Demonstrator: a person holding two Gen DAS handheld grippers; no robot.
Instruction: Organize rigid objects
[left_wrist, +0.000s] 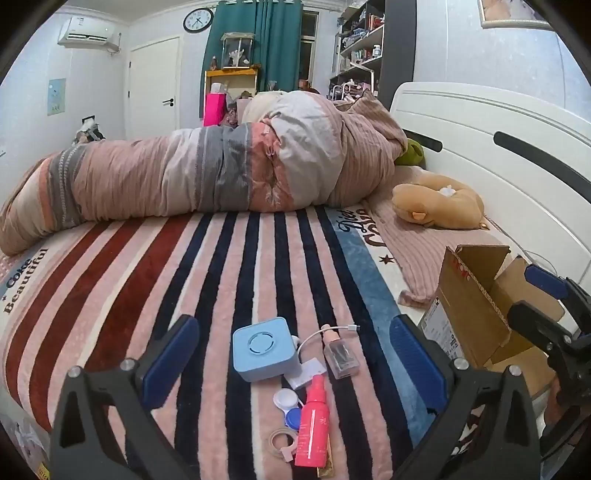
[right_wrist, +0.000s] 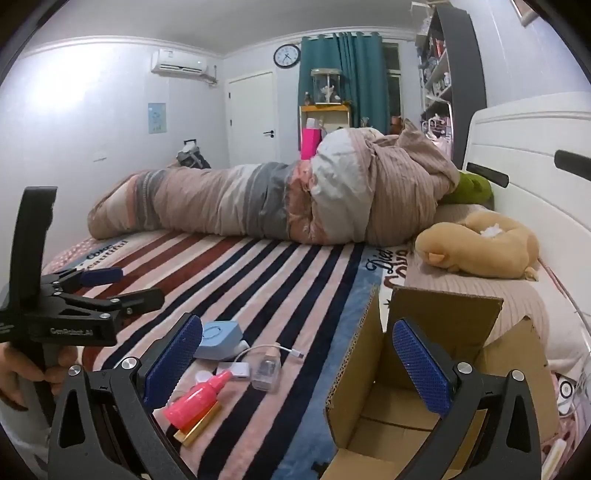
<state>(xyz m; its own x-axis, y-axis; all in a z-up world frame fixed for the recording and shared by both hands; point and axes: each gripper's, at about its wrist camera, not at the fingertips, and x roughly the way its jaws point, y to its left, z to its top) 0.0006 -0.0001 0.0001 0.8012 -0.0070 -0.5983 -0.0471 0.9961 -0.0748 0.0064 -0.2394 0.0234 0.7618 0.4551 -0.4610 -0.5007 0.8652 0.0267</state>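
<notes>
Striped bed (left_wrist: 258, 258): blue box (left_wrist: 264, 349), pink bottle (left_wrist: 313, 424), cardboard box (right_wrist: 436, 369) beside.

The bed (left_wrist: 258, 258) wears a striped blanket (left_wrist: 155, 280), and near its front edge sits a cluster: blue square box (left_wrist: 263, 349), clear small bottle (left_wrist: 341, 358), white cable (left_wrist: 325, 330), pink spray bottle (left_wrist: 313, 424), contact lens case (left_wrist: 288, 404). Right of them, an open cardboard box (right_wrist: 424, 387). Far side, a rolled duvet (left_wrist: 207, 170); far right, a tan plush toy (left_wrist: 439, 203).
</notes>
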